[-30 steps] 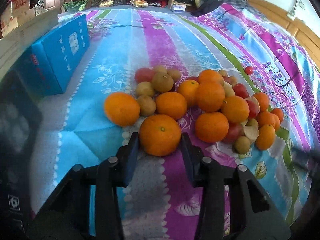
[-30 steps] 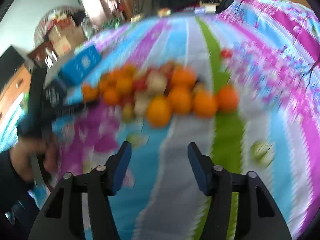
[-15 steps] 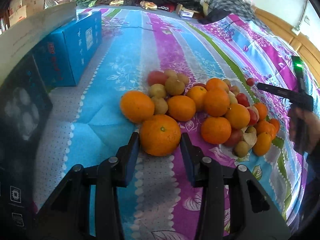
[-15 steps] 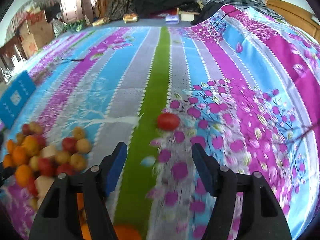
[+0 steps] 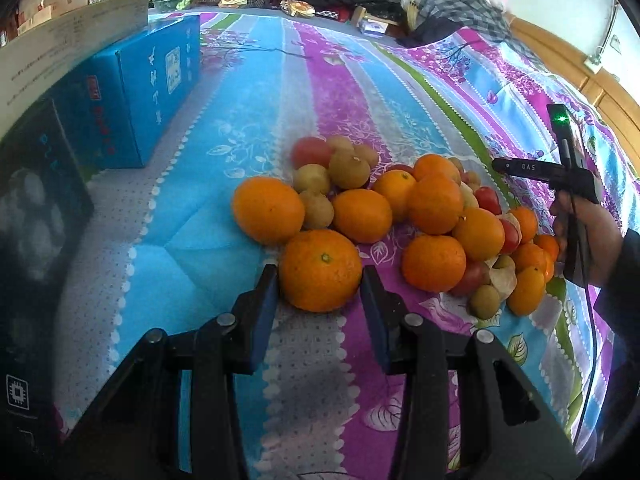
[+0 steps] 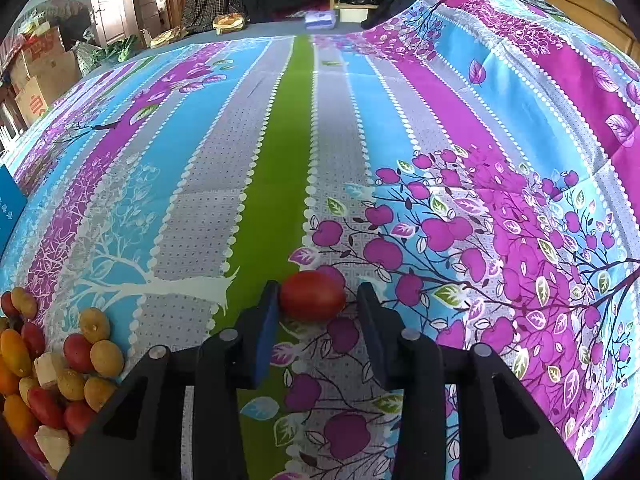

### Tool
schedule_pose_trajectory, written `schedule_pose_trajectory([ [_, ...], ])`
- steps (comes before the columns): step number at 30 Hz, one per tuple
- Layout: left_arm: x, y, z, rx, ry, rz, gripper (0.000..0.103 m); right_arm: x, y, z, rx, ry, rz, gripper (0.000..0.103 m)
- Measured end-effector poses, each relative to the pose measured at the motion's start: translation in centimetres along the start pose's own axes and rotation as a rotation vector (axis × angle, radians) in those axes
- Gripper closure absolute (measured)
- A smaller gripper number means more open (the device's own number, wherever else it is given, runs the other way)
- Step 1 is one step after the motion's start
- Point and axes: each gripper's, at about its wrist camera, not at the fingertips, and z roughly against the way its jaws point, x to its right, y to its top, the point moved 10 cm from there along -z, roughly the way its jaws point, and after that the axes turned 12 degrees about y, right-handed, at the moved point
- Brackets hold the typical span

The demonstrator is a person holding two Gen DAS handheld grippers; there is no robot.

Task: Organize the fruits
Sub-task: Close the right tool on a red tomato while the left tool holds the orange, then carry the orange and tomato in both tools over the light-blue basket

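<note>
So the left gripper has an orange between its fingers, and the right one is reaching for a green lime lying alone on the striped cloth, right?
Not quite. The left gripper does have an orange between its fingers, but the right wrist view shows a small red tomato, not a green lime, alone on the striped cloth between the closing right gripper's fingers.

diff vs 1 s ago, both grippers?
The right gripper swung away from the fruit pile to the lone red tomato; its jaws are closing around it, left pad touching, right pad still clear. The left gripper stays put, clamped on the large orange. The pile is unchanged.
</note>
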Motion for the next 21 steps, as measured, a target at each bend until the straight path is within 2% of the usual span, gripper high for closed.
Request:
schedule_pose_trajectory([
  [4, -0.3, 0.3, 0.5, 0.000, 0.018, 0.003, 0.061, -0.5, -0.4, 1.1, 0.014, -0.001, 0.000, 0.067],
  [7, -0.8, 1.1, 1.9, 0.024, 0.036, 0.011, 0.061, -2.3, -0.3, 4.1, 0.064, 0.006, 0.009, 0.067],
  [15, -2.6, 4.4, 7.8, 0.134, 0.096, 0.029, 0.061, -13.7, -1.7, 15.2, 0.237, 0.132, 0.075, 0.067],
  [21, -4.0, 6.9, 13.0, 0.217, 0.131, 0.052, 0.061, -21.1, -2.3, 19.5, 0.284, 0.204, 0.127, 0.067],
])
